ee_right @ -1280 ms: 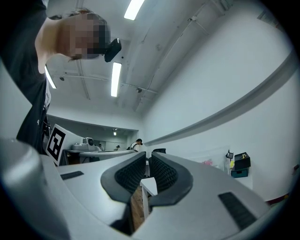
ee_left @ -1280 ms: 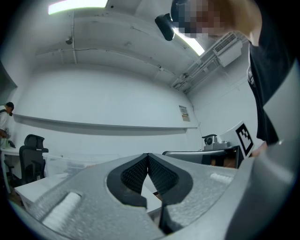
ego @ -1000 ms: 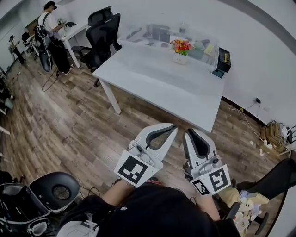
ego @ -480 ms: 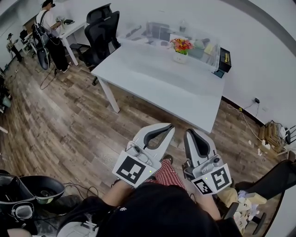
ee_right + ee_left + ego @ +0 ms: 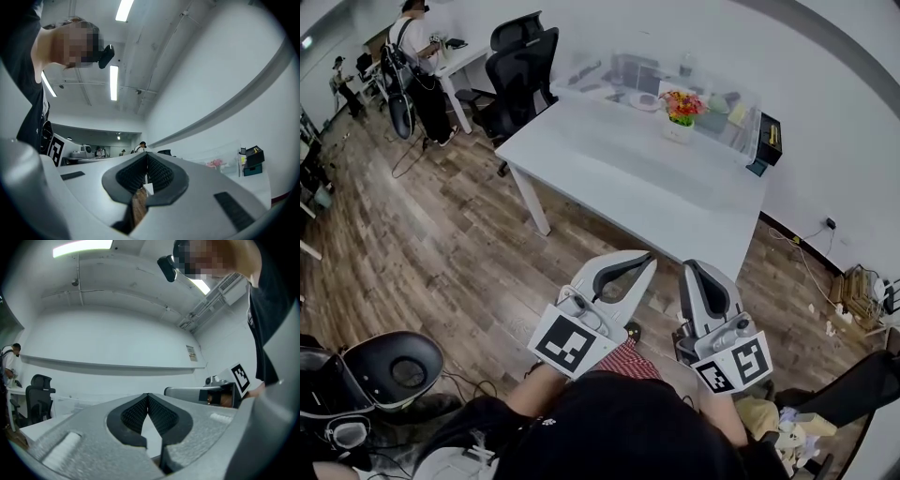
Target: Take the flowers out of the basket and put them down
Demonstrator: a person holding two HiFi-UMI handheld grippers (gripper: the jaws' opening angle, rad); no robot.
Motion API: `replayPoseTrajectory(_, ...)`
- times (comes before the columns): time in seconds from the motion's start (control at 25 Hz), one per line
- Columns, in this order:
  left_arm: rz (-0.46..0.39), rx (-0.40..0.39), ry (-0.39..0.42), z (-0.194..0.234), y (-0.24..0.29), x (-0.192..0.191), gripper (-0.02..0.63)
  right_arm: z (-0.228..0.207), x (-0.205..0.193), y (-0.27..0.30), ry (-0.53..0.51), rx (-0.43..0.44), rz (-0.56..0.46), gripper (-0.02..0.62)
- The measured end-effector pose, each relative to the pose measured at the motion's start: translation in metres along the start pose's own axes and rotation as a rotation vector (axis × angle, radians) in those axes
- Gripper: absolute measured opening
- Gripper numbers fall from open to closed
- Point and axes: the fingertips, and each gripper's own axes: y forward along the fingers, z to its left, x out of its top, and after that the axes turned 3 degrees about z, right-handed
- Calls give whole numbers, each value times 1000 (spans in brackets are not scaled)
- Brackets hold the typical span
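Far across the table (image 5: 609,178) stood the flowers (image 5: 681,98), so the left gripper (image 5: 645,257) and right gripper (image 5: 697,268), jaws shut and empty, likely needed opening on approach.

A white table (image 5: 637,178) was shown; a basket (image 5: 679,132) of flowers (image 5: 682,101) was set near its far edge.

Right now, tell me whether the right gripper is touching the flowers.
Apart. The head view shows the right gripper held over the wooden floor, short of the white table, while the flowers stand at the table's far side.
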Motion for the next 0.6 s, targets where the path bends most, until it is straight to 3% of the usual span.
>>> replayPoseTrajectory(0.6, 22, -18, 13, 33, 42, -8, 5, -46, -11, 34, 52, -28, -9, 12)
